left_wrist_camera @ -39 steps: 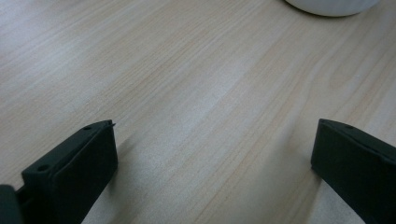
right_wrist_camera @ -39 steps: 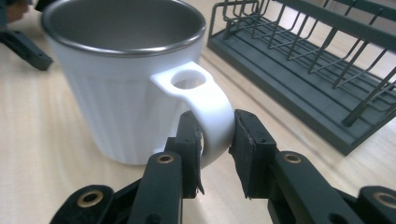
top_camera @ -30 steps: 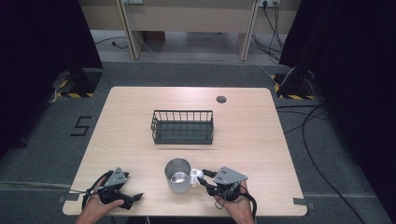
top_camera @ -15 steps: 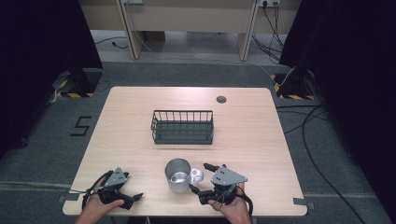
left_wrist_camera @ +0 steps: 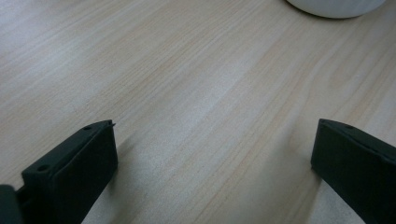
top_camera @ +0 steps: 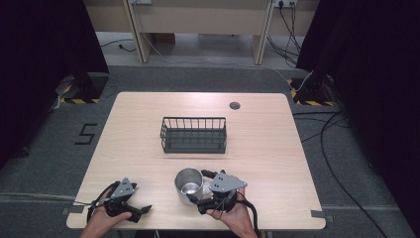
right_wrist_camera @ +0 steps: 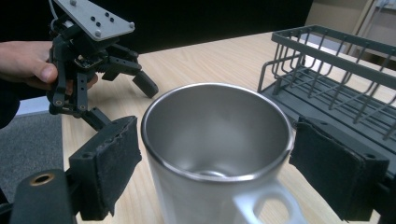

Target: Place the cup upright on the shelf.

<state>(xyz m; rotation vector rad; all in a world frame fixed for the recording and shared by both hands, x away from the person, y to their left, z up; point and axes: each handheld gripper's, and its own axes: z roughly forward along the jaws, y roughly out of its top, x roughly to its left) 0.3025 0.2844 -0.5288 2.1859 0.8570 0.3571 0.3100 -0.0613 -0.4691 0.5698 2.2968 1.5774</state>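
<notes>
Low centre of the high view, the steel mug (top_camera: 188, 184) stood on the table (top_camera: 277, 148), below the wire basket (top_camera: 193, 134). Right gripper (top_camera: 202, 190) spread wide around its rim, not clamped; left gripper (top_camera: 143, 210) released, idle. Mug looked light, rigid, slick; grip across the wall or handle.

The mug (top_camera: 188, 184) is standing on the tabletop (top_camera: 277, 148), in front of the wire basket (top_camera: 193, 134). The right gripper (top_camera: 204, 189) is sitting just right of the mug, the left gripper (top_camera: 141, 211) well to its left.
</notes>
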